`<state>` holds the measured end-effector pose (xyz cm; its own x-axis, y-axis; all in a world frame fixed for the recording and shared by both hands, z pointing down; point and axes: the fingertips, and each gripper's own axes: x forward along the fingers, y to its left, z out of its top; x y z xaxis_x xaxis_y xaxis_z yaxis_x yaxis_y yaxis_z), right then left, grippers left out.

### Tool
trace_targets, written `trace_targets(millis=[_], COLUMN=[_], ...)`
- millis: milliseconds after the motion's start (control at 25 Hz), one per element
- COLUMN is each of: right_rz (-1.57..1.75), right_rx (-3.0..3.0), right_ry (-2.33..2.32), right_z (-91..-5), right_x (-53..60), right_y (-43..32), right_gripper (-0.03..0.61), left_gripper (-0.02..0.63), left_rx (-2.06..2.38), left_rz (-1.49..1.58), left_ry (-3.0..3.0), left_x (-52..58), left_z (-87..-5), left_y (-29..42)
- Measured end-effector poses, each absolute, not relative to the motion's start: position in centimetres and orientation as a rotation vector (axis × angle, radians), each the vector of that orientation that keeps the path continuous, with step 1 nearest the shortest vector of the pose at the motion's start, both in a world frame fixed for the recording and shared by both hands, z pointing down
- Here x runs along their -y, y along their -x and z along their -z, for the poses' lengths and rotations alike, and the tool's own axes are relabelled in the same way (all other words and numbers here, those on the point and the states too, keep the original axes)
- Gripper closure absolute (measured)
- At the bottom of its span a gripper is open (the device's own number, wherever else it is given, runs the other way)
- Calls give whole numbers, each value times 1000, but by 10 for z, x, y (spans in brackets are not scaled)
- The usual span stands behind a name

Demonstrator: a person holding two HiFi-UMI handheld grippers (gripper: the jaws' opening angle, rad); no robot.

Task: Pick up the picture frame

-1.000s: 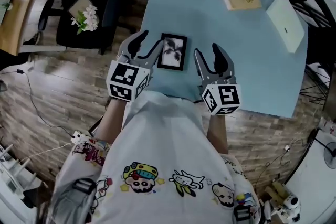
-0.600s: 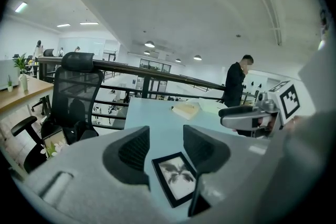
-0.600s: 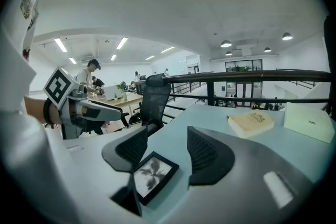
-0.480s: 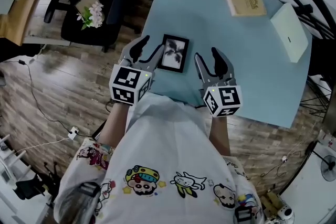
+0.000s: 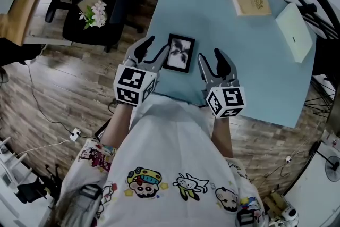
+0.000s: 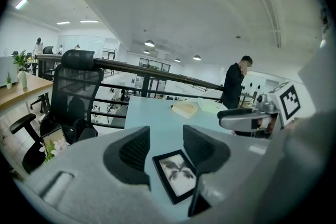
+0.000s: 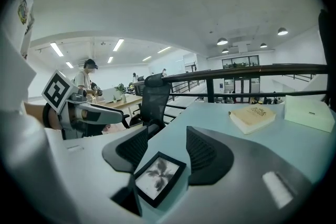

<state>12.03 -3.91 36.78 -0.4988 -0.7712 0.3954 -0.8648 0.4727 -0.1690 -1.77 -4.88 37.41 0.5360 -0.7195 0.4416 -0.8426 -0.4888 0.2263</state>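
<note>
At the far left, at about ten o'clock from the picture frame (image 5: 179,52), a black office chair (image 5: 79,29) is standing on the wooden floor and carrying a bunch of white flowers (image 5: 93,12). The left tongs (image 5: 155,45) are hovering over the near edge of the pale blue table (image 5: 223,34), at nine o'clock of the frame and just beside its left side. Their jaws are standing apart, released, with nothing gripped between them. The frame is lying flat on the table near that edge, its black border surrounding a dark, leaf-like print. The right tongs (image 5: 209,56) are sitting at about four o'clock of the frame, close to its right side. Their jaws are likewise gaping and gripping nothing. Farther off, at about two o'clock, a tan book (image 5: 251,0) is lying flat, and a white box (image 5: 294,32) is resting beside it near the table's right edge.
</note>
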Motion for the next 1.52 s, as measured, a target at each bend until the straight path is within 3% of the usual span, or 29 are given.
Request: trace_targets(millis=[1520], right_rz=[-825], right_rx=[2330], right_ry=[-1308], right_z=[-477], right_x=[41], right_y=[-119], right_gripper=[352], left_gripper=[426], left_rx=[1048], left_rz=[-622], left_ry=[-2193], left_x=[37], left_z=[-510], left_y=[-15])
